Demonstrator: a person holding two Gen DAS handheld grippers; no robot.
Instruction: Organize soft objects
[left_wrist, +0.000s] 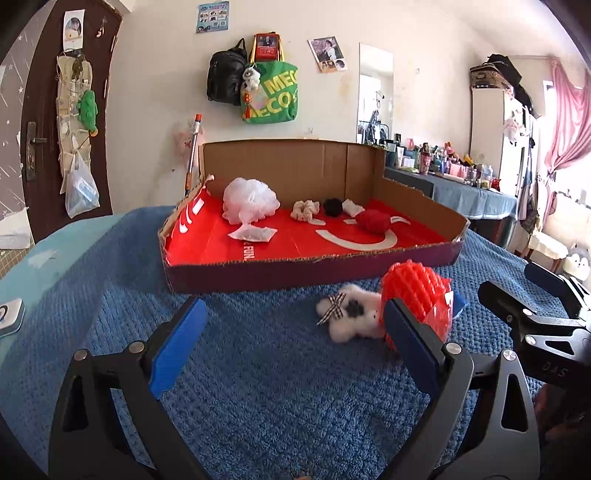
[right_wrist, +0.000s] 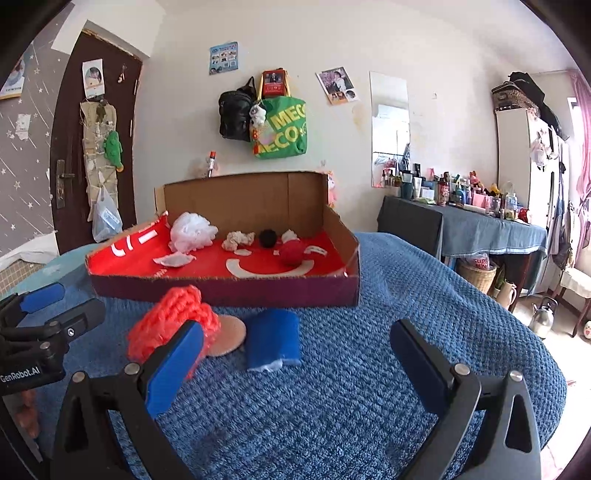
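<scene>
Left tool (left_wrist: 291, 332) agape; plush toy (left_wrist: 351, 314) just beyond.

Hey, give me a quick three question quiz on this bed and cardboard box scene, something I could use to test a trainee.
1. True or false: the orange-red foam net ball already lies inside the shallow cardboard box with the red lining.
2. Which item sits nearest the box's left wall: A) the white mesh bath pouf, B) the red yarn ball, C) the black pompom?
3. Fill in: both the left gripper and the right gripper have their jaws ____.

Key: 1 false, it lies on the blue knitted blanket; 2 A; 3 open.
</scene>
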